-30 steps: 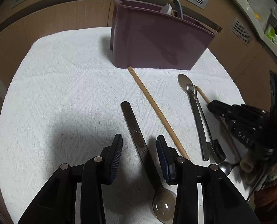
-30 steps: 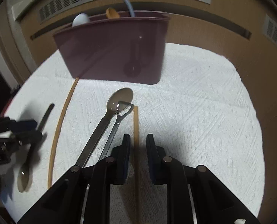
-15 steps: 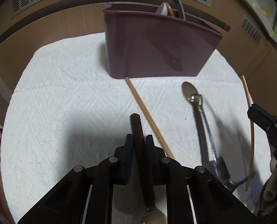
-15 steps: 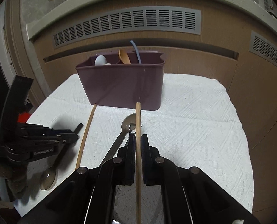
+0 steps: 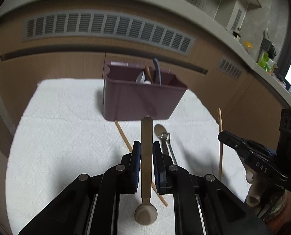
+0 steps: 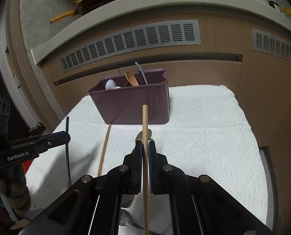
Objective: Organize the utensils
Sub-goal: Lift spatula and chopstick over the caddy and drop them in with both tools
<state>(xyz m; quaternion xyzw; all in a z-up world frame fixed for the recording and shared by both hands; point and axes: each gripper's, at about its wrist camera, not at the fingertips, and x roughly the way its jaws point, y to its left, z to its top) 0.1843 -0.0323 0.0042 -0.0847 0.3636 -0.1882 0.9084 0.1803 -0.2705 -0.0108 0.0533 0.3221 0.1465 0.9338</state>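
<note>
Both tools are up off the towel [image 5: 67,129] now, where a second ago they were only straddling their picks. My left gripper [image 5: 146,152] is clamped on the spoon [image 5: 146,156], handle pointing ahead at centre frame, bowl hanging low near the bottom edge. My right gripper [image 6: 143,152] is pinched on a chopstick [image 6: 145,137], its tip reaching toward the caddy [image 6: 131,105] in the middle of that view. The caddy already holds a few utensils upright.

I judge the spoon stiff and smooth, likely to slide between the pads, and my hold sits mid-handle, so the bowl end may swing down. The chopstick is light, thin and rigid; gripped partway along, it could pivot or twist if it knocks the caddy rim.

Left on the towel: a second chopstick [image 5: 125,139] lying diagonally at centre, and a steel spoon [image 5: 161,135] just right of it with another slim utensil alongside.
</note>
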